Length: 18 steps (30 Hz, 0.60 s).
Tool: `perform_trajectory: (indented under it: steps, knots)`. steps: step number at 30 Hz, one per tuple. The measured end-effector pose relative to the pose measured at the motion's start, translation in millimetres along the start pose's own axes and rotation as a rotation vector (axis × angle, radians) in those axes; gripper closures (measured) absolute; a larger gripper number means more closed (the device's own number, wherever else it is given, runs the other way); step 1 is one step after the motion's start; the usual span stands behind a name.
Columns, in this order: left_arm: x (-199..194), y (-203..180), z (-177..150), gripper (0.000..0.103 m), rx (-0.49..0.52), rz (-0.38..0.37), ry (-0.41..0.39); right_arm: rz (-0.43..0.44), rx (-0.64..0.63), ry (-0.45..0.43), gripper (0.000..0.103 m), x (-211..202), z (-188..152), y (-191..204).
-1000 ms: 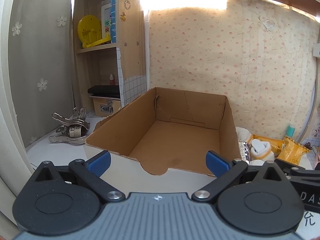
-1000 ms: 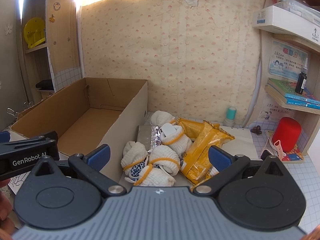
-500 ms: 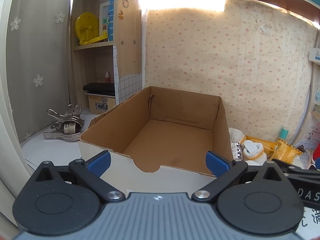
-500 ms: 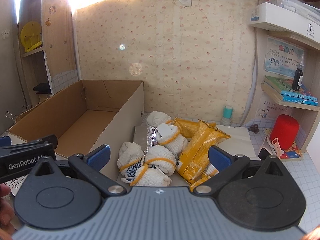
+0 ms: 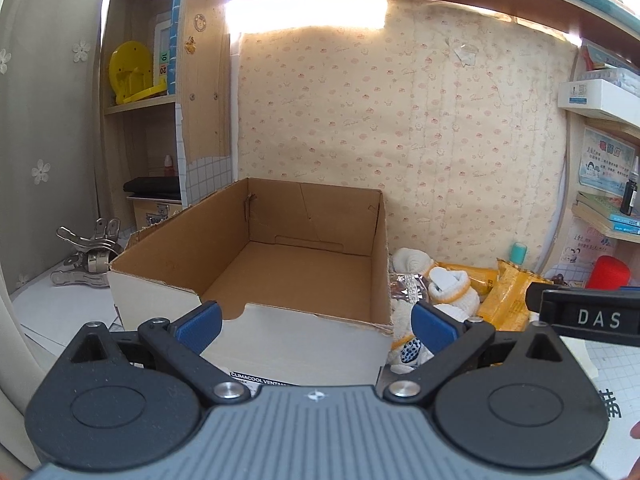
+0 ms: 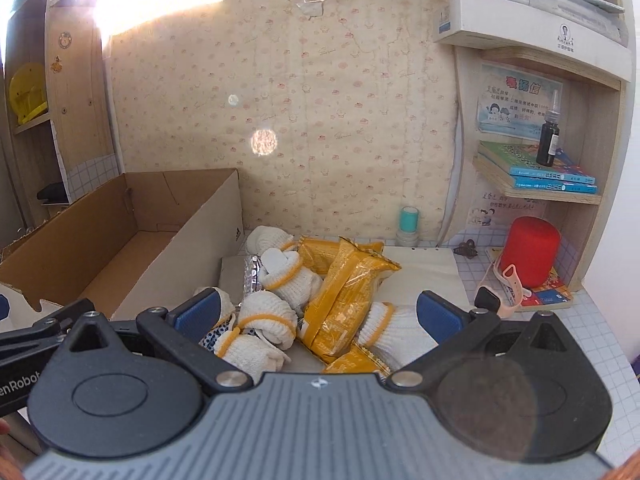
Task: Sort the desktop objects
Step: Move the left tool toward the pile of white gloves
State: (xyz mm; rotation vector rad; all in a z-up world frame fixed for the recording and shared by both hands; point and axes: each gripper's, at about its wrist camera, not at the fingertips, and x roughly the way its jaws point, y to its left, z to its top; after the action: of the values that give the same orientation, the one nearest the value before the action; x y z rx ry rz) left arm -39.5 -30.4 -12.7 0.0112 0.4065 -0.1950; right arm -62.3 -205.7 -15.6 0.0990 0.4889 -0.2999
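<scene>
Cardboard box ahead of spread, empty left fingers; right fingers spread over rolled socks; slick snack packets may slip.

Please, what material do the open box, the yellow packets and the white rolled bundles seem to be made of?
Open box: corrugated cardboard, matte brown inside, white outside, with torn, ragged edges. Yellow packets: probably thin plastic film, glossy and crinkled, catching highlights. White rolled bundles: knitted fabric, likely cotton gloves or socks, with ribbed texture and yellow trim.
</scene>
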Motion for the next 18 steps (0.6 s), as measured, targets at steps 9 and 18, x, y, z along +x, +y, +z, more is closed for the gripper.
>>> perform_trajectory:
  steps: [9, 18]
  knots:
    - [-15, -30, -30, 0.0, 0.035, -0.14, -0.014, -0.049, -0.01, 0.002, 0.002, 3, -11, -32]
    - [-5, -64, -40, 0.0, 0.084, -0.239, -0.011, -0.088, -0.005, 0.007, 0.002, 4, -19, -56]
